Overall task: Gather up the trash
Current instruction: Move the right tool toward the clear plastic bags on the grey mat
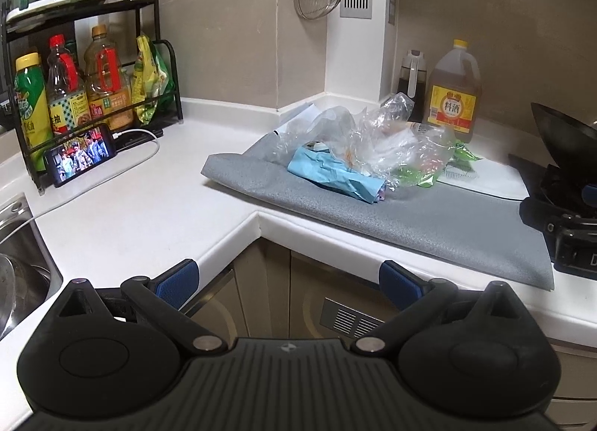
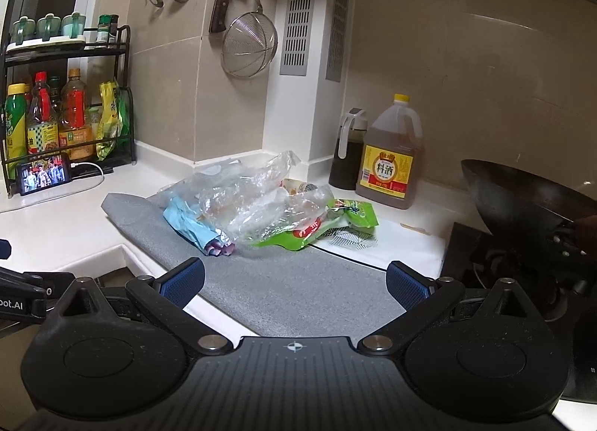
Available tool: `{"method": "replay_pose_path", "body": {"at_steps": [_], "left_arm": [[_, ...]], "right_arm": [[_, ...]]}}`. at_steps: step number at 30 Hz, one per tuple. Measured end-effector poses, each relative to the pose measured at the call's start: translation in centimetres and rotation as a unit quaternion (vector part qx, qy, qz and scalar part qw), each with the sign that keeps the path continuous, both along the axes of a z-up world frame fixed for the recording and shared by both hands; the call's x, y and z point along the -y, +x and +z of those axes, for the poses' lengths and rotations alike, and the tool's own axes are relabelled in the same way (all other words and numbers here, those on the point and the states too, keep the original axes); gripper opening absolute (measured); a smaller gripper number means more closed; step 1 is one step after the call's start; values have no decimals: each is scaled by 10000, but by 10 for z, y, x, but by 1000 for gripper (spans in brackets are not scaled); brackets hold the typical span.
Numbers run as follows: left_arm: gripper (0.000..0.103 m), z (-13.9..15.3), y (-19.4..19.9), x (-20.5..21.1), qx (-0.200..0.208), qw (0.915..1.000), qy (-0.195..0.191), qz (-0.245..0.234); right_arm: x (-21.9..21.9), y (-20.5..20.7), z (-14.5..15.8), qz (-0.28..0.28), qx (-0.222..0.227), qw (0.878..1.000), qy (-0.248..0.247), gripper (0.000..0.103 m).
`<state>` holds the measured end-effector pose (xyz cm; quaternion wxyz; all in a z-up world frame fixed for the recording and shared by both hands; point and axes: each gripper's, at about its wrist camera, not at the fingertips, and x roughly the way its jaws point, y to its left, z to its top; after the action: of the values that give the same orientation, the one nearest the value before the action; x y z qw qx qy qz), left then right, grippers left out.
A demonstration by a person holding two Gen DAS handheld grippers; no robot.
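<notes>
Both claws hang spread and empty in front of the counter (image 1: 123, 207), short of the trash. Left claw (image 1: 289, 283) sits over the inner corner of the counter edge, above the cabinet front; right claw (image 2: 296, 283) hovers over the near part of the grey mat (image 2: 291, 282).

On that mat, toward the wall, lies the pile: a crumpled clear plastic bag (image 2: 253, 196) on top, a blue paper wad (image 2: 190, 226) at its left edge, and green snack wrappers (image 2: 294, 239) on the right, partly spilling onto a white board (image 2: 403, 248). A big cooking-wine jug (image 2: 391, 159) and a dark oil dispenser (image 2: 347, 155) stand just behind; a wok (image 2: 522, 200) sits to the right on the stove.

No bin or bag for collecting shows in either view. Judging from this, the step in hand is the first reach. Doing it well likely means going in low with the right claw and pinching a bunched fold of the clear bag instead of a loose flap, which would slip. Meanwhile, the left claw could take the blue wad. Approach from the front, away from the jug and the wok.
</notes>
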<state>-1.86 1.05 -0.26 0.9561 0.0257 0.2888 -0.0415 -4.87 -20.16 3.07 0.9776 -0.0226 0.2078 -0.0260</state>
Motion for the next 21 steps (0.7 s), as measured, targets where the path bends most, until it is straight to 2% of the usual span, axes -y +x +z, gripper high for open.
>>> {"method": "replay_pose_path", "body": {"at_steps": [21], "left_arm": [[103,-6,10,-1,-230,9997,70,27]], "right_arm": [[9,4,-7,-26,-78,9998,206,103]]}}
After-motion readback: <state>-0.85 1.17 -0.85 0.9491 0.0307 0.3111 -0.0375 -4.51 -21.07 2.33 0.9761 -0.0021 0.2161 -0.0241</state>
